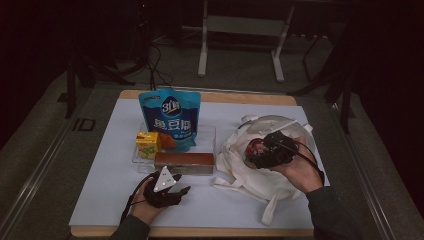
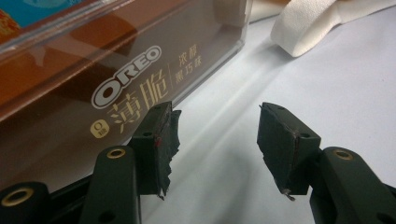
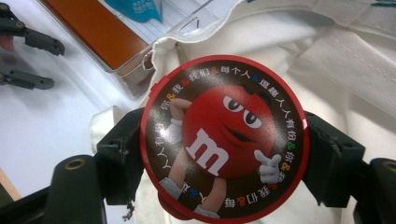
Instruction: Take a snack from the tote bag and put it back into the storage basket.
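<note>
A round red M&M's tin (image 3: 219,135), its lid printed with a red candy figure, sits between the jaws of my right gripper (image 3: 224,140), which is shut on its rim. In the high view that gripper (image 1: 261,150) hovers with the tin (image 1: 256,148) over a white cloth tote bag (image 1: 250,177). My left gripper (image 2: 217,116) stands open with nothing between its pads, low over the white mat. It is just in front of a brown Oreo box (image 2: 93,84) that lies in a clear tray (image 1: 210,135). In the high view the left gripper (image 1: 179,183) points at that box (image 1: 184,161).
A blue snack pouch (image 1: 170,117) stands in the tray behind the Oreo box, with a small yellow drink carton (image 1: 148,142) at its left. The bag's strap (image 1: 270,210) trails toward the front edge. A white mat (image 1: 110,170) covers the wooden table.
</note>
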